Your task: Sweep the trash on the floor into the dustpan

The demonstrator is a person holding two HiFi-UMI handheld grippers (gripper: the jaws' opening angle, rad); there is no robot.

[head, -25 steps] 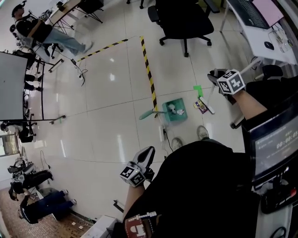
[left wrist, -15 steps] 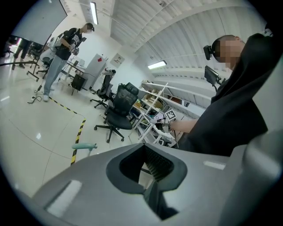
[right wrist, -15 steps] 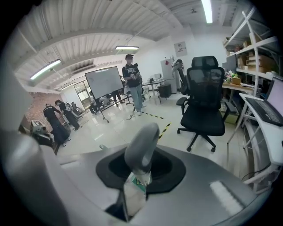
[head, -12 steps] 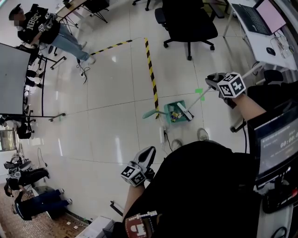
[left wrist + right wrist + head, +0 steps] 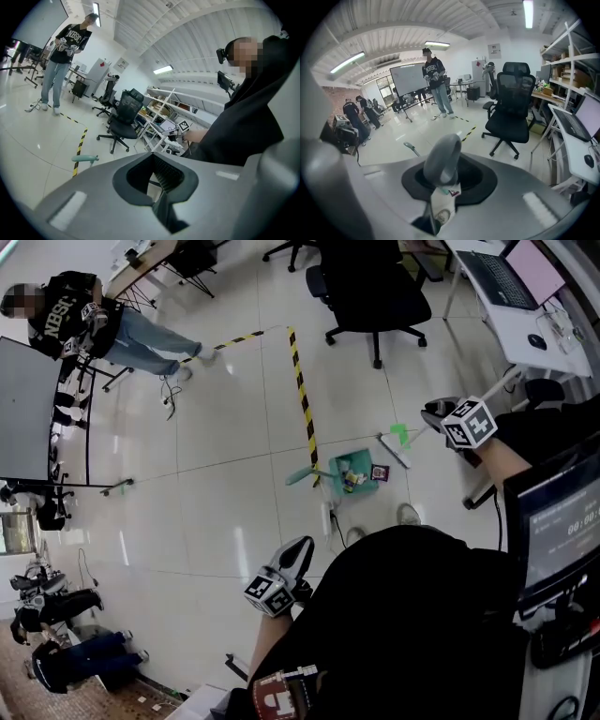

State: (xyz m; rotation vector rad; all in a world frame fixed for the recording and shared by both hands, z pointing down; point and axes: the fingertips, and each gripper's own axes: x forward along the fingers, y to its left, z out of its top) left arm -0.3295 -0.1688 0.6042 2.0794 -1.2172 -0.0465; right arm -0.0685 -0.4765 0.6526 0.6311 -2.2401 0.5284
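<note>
Trash (image 5: 379, 472) lies on the floor (image 5: 234, 427), just right of the dustpan (image 5: 361, 463). My right gripper (image 5: 433, 416) pinches the broom (image 5: 395, 449), whose head is just far-right of the trash, so I would sweep left. The left gripper (image 5: 295, 554) has its jaws pressed together and is empty.

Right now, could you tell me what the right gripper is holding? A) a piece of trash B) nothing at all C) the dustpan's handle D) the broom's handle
D: the right gripper has its jaws closed round the grey broom handle, whose shaft runs down to the broom head on the floor.
</note>
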